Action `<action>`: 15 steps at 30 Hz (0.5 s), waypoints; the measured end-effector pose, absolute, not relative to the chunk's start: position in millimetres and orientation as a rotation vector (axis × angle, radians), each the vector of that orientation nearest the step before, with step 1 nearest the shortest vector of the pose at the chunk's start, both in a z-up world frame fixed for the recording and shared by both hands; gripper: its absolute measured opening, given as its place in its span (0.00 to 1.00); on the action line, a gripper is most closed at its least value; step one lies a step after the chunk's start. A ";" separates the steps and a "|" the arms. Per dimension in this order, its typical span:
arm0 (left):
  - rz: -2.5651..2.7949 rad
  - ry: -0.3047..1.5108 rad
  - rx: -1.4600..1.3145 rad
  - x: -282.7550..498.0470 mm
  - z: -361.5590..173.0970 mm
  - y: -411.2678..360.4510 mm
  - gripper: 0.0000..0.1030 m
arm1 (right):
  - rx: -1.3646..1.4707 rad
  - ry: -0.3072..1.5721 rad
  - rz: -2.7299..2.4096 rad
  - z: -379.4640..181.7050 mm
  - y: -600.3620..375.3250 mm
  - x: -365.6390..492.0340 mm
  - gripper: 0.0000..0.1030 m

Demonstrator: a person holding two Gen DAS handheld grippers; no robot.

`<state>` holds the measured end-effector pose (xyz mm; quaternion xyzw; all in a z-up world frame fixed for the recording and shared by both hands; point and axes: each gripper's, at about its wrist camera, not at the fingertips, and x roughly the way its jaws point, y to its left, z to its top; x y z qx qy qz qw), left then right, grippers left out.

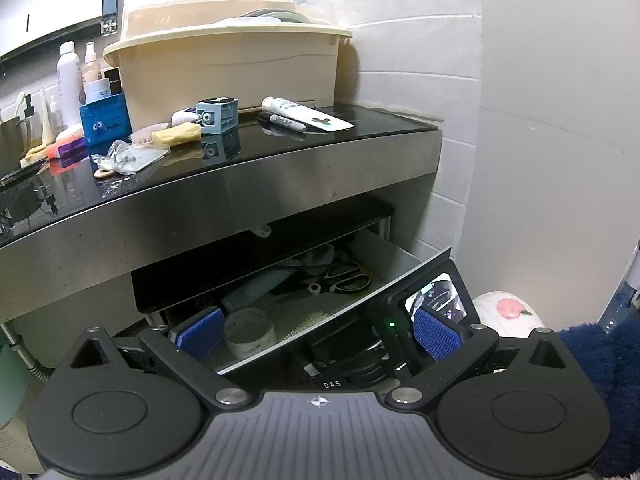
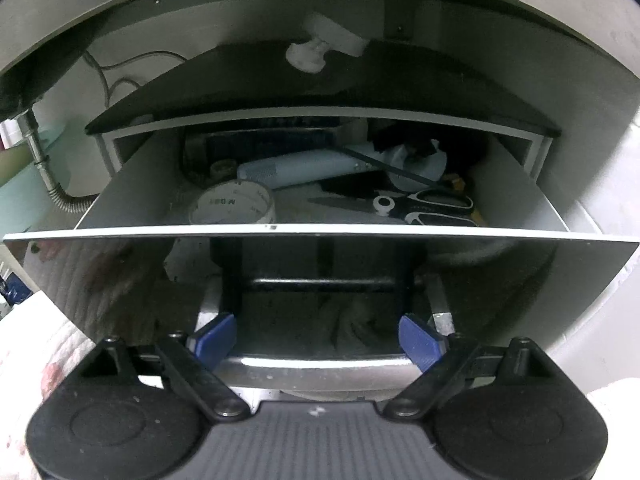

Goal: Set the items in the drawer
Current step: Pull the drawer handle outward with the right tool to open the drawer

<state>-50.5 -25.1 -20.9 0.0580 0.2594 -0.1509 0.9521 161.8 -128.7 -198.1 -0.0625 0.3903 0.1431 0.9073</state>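
Note:
The drawer (image 1: 396, 258) under the counter stands pulled out; its glossy black front (image 2: 120, 276) faces my right gripper. Inside lie a tape roll (image 2: 232, 204), scissors (image 2: 424, 206) and a pale blue tube (image 2: 296, 168). My right gripper (image 2: 318, 338) is open, its blue pads either side of the drawer's metal handle bar (image 2: 316, 362). My left gripper (image 1: 318, 332) is open and empty, above the drawer's front edge. On the black countertop (image 1: 280, 140) lie a blue cube (image 1: 218, 116), a white tube (image 1: 304, 114), a marker (image 1: 284, 123) and a yellow sponge (image 1: 178, 135).
A beige dish bin (image 1: 232, 64) stands at the back of the counter. Bottles (image 1: 70, 80) and a blue box (image 1: 105, 117) stand at the left. A tiled wall (image 1: 420, 80) closes the right side. A closed upper drawer with a white knob (image 2: 306, 58) sits above the open one.

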 end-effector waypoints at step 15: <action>-0.306 0.526 0.109 -50.6 -20.1 -22.1 0.99 | -0.144 0.877 0.293 -198.2 -127.2 173.2 0.86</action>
